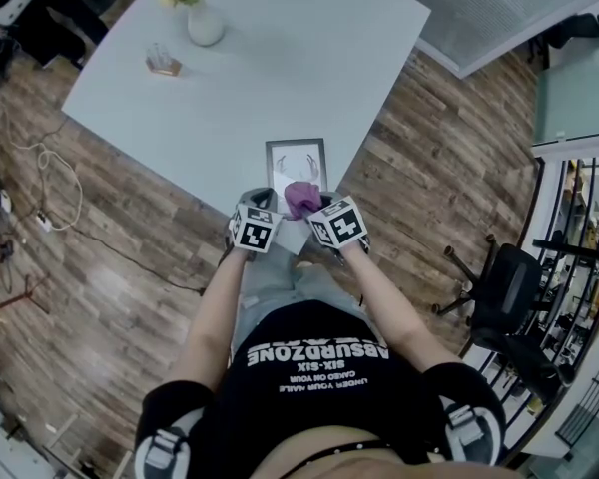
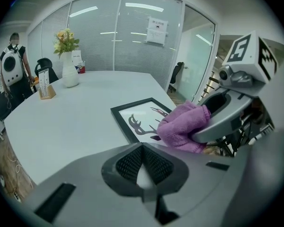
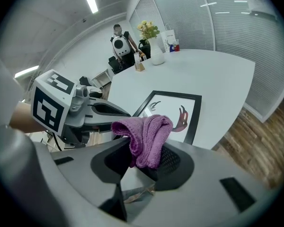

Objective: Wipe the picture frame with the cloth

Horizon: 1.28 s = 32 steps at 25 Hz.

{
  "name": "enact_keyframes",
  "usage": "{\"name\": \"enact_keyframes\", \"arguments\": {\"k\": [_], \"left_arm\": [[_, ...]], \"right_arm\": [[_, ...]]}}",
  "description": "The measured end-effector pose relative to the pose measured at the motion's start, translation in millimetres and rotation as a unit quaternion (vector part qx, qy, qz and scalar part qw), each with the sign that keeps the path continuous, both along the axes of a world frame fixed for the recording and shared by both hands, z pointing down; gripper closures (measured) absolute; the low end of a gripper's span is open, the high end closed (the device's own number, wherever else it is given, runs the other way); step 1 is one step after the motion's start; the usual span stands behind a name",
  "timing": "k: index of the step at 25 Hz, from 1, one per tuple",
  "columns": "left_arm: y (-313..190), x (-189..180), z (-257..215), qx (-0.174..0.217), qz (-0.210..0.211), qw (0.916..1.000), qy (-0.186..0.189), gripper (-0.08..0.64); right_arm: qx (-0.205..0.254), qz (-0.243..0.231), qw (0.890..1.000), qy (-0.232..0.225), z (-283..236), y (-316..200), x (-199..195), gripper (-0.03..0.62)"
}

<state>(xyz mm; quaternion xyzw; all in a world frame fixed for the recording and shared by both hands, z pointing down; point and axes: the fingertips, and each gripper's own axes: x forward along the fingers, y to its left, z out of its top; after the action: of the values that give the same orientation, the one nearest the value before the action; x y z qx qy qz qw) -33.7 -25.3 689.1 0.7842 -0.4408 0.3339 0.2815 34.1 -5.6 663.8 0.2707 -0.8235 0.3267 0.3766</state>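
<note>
The cloth (image 3: 144, 135) is pinched in a bunch by the right gripper (image 3: 143, 161) and held over the near end of the picture frame (image 1: 297, 164); the left gripper (image 2: 142, 163) is closed on nothing just beside it. The frame is laid flat by the near edge of the table (image 1: 280, 58), steadied by nothing; it could be dragged off by a stroke pulled toward the body; the cloth could be tugged loose, since only a fold is gripped.
</note>
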Motion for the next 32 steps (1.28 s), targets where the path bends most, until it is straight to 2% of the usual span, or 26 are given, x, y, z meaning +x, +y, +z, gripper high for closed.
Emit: {"name": "enact_keyframes", "arguments": {"k": [15, 32], "left_arm": [[-1, -2, 0, 0.004, -0.010, 0.9999, -0.003, 0.545], [0, 1, 1, -0.005, 0.006, 1.0000, -0.003, 0.545]], "right_arm": [[0.004, 0.017, 1.000, 0.016, -1, -4, 37, 0.459], [-0.006, 0.006, 1.000, 0.006, 2, -22, 41, 0.454]]}}
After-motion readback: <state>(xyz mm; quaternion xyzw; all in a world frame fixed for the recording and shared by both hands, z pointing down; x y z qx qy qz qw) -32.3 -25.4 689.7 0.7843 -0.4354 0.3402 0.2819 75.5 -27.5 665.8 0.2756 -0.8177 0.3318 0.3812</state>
